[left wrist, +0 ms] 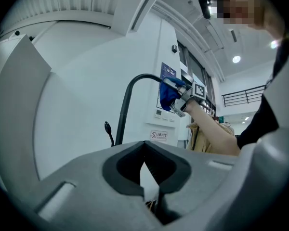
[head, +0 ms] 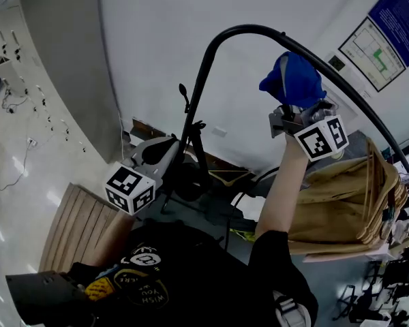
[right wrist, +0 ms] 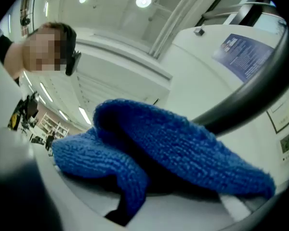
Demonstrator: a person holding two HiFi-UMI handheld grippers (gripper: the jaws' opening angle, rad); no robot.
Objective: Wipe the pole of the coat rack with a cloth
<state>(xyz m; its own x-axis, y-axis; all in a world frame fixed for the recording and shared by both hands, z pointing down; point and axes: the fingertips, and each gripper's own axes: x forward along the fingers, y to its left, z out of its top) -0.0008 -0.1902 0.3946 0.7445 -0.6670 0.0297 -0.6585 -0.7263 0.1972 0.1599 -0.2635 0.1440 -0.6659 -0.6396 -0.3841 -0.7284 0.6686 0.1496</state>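
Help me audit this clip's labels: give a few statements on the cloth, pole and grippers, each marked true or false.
1. The right gripper holds a blue cloth. True.
2. The cloth lies on the floor. False: it is held up at the curved top of the black pole.
3. The left gripper grips the pole. False: it holds nothing and sits low, away from the pole.
4. Tan garments hang at the head view's right. True.

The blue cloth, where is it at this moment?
In the head view the blue cloth is upper right, held by the right gripper up at the curved top of the coat rack pole.
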